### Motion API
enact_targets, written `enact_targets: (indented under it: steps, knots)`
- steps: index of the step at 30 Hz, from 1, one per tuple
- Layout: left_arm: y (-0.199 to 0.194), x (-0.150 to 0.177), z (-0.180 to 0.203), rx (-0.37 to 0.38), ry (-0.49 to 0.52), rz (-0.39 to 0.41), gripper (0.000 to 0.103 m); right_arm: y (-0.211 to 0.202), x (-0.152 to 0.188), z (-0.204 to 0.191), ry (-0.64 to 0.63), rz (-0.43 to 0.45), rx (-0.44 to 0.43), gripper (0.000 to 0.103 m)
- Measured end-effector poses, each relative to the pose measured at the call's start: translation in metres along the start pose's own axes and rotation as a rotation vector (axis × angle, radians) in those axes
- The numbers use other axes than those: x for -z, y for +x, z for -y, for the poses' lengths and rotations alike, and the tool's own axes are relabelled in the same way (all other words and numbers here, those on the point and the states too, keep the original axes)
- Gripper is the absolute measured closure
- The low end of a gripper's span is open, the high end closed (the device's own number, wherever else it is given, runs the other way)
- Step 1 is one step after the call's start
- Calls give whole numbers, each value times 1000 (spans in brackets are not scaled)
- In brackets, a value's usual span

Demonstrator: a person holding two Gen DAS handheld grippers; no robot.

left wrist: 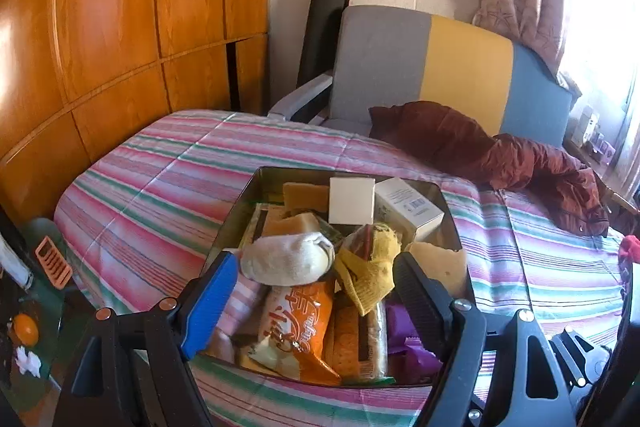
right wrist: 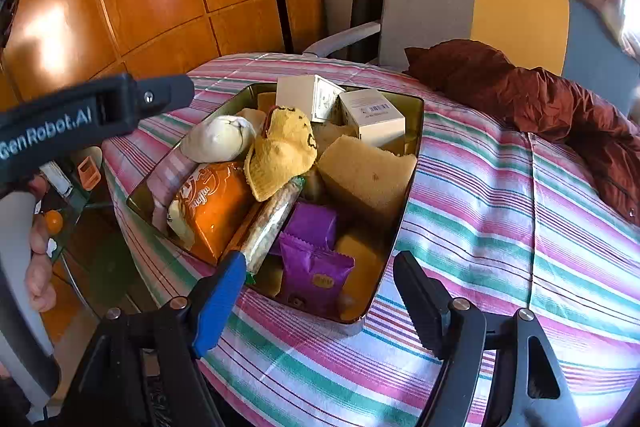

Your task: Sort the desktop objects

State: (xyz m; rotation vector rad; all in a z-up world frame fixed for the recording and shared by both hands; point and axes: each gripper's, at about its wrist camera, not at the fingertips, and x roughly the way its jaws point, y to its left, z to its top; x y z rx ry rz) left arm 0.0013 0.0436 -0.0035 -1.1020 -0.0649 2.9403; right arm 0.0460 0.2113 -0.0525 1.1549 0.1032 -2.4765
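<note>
Snacks, sponges and small boxes crowd the metal tray (left wrist: 452, 215) at frame centre on the striped worktop (left wrist: 168, 179); left gripper (left wrist: 316, 291) and right gripper (right wrist: 320, 291) both gape, holding nothing.

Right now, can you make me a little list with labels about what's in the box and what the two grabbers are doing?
place: striped cloth over a table
container: metal tray, piled full
near end: purple packets, orange snack bag
middle: yellow cloth, white sock, big sponge
far end: two white boxes
left gripper: open, holding nothing, above the tray
right gripper: open, holding nothing, by the tray's near end
behind: reddish jacket, chair
</note>
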Motion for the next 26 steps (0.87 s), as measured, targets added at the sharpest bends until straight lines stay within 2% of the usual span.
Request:
enact_targets:
  steps: [9, 16, 21, 26]
  knots:
    - [3, 5, 6, -51, 40, 5, 23, 0, 4, 5, 11, -3, 4, 26]
    - [10, 6, 5, -28, 35, -27, 23, 2, 6, 7, 15, -7, 11, 25]
    - [11, 8, 8, -21, 54, -16, 33, 4, 7, 8, 19, -8, 15, 25]
    - [14, 8, 8, -22, 57, -19, 33, 4, 6, 12, 32, -2, 24, 25]
